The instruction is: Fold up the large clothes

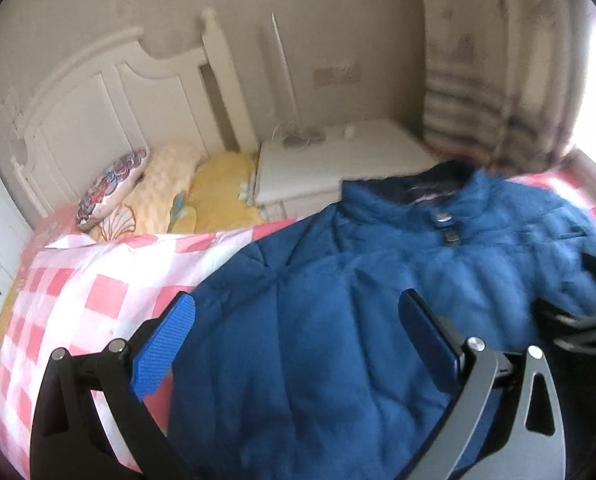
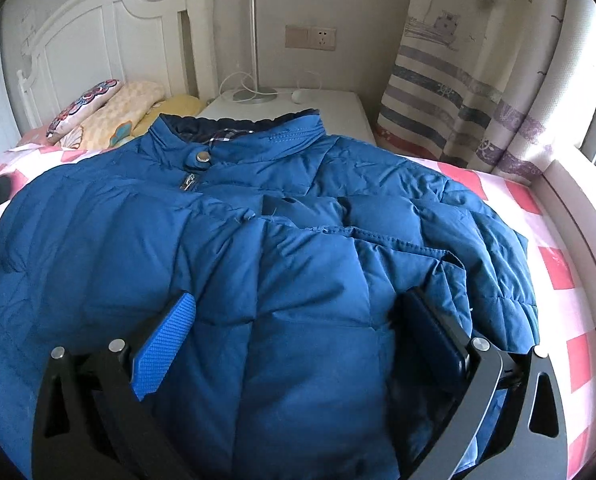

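One big blue padded jacket (image 2: 290,240) fills most of the right wrist view, spread front-up on a bed w/ a pink-and-white checked sheet (image 2: 554,264). Quilted fabric, puffy, creased. Stand-up collar w/ dark navy lining at upper centre, a metal snap (image 2: 203,156) on the collar tab and a zip pull (image 2: 189,182) just below it. One sleeve is folded across the chest, its stitched cuff edge lying centre frame; the body bunches at the right edge.

Right gripper (image 2: 294,344), bottom of frame: jaws spread wide, nothing clamped, blue pad (image 2: 164,346) on the left finger and dark pad on the right, both low over the jacket; contact can't be told.

Left wrist view is blurred. Left gripper (image 1: 294,344) also spread wide and released, jacket (image 1: 358,300) lying centre to right under it, checked sheet at lower left. A dark glove-like shape at the right edge sits by the jacket.

Upper left in both: white headboard (image 2: 98,32), patterned pillow (image 2: 86,104), yellow blanket (image 2: 138,108). White nightstand (image 2: 298,108) w/ lamp (image 2: 254,40) top centre, striped curtain (image 2: 458,80) upper right
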{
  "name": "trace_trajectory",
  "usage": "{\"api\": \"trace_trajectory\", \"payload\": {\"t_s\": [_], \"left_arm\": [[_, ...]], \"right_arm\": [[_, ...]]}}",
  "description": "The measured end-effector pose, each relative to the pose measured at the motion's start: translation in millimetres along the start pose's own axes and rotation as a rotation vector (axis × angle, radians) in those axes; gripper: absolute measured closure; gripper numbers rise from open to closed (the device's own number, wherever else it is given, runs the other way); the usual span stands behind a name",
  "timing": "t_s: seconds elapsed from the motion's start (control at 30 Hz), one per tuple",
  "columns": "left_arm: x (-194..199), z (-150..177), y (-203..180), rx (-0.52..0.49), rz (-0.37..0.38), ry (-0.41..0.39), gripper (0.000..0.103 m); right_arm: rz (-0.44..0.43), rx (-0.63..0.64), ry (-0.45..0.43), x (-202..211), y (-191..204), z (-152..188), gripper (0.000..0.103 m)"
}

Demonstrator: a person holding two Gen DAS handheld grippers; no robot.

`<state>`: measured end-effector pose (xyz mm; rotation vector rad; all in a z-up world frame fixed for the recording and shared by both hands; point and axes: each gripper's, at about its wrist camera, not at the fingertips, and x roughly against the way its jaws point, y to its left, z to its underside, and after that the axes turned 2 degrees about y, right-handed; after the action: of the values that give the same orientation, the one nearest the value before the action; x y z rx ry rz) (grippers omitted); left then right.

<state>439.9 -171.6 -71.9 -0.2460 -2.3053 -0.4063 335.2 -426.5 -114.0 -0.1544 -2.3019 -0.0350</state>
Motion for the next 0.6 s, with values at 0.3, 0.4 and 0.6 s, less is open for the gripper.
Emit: {"api": "trace_trajectory", "payload": {"t_s": [0.3, 0.4, 0.6], "left_arm": [[-67.1, 9.7, 6.7, 0.066, 0.001, 0.086, 0.002], [-64.4, 11.5, 4.5, 0.064, -0.010, 0.075, 0.002], [-64.9, 13.8, 7.4, 0.069, -0.008, 0.072, 0.002]], "right_arm": [[-0.029, -0.014, 0.008, 6.1, 1.7, 0.5, 0.005], [-0.027, -0.036, -0.068, 34.0, -4.3, -5.1, 0.005], [-0.007, -0.041, 0.026, -1.6, -23.2, -14.1, 0.004]]}}
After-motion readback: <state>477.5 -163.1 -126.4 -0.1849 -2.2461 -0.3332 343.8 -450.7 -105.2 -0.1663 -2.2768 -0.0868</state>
